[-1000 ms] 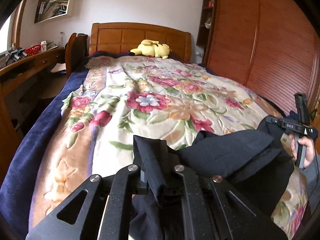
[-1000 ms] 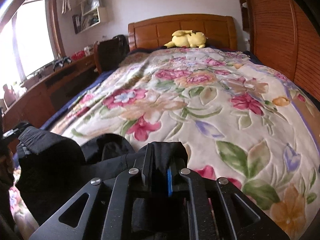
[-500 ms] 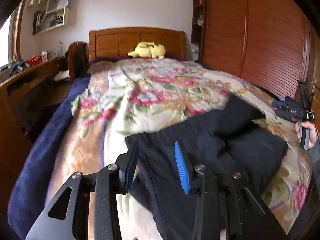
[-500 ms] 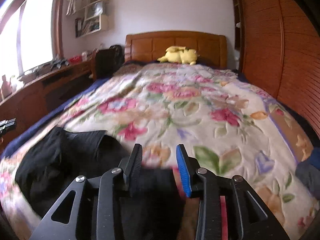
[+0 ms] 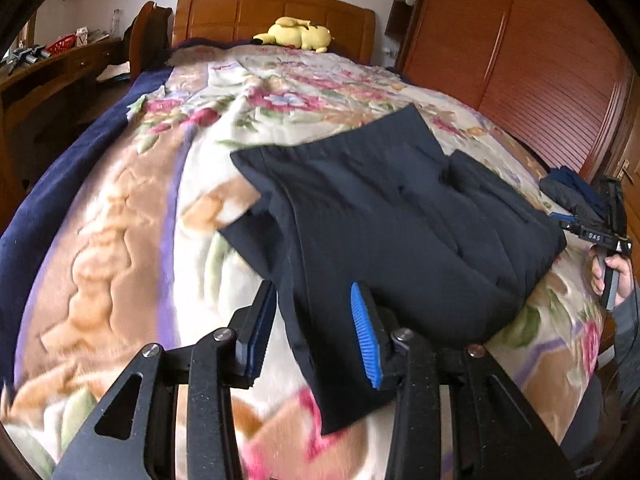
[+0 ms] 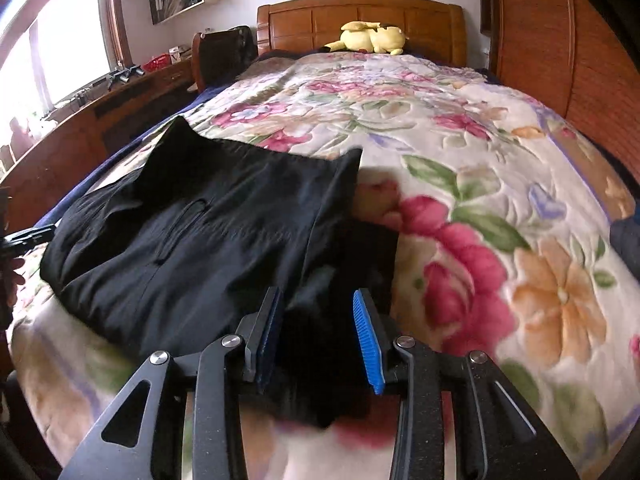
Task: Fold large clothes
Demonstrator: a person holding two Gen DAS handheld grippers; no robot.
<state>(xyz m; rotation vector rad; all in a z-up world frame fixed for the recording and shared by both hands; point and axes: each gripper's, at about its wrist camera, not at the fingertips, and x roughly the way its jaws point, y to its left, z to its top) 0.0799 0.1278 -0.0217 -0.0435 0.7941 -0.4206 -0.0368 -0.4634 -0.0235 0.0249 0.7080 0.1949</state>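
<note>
A dark navy garment [image 5: 400,224] lies folded on the floral blanket [image 5: 132,208] at the near end of the bed. It also shows in the right wrist view [image 6: 208,236]. My left gripper [image 5: 314,336] is open and empty, its jaws just above the garment's near left edge. My right gripper [image 6: 320,336] is open and empty over the garment's near right corner. The right gripper also shows at the right edge of the left wrist view [image 5: 600,236], held in a hand.
A yellow plush toy [image 5: 298,34] lies by the wooden headboard [image 5: 272,12]. A wooden wardrobe [image 5: 520,56] runs along the right. A desk [image 6: 100,112] and chair [image 6: 224,56] stand left of the bed. Another dark garment [image 5: 572,192] lies at the bed's right edge.
Both grippers were shut on the garment a second ago; they opened, let it drop onto the blanket and have drawn back a little. The garment now lies flat.
</note>
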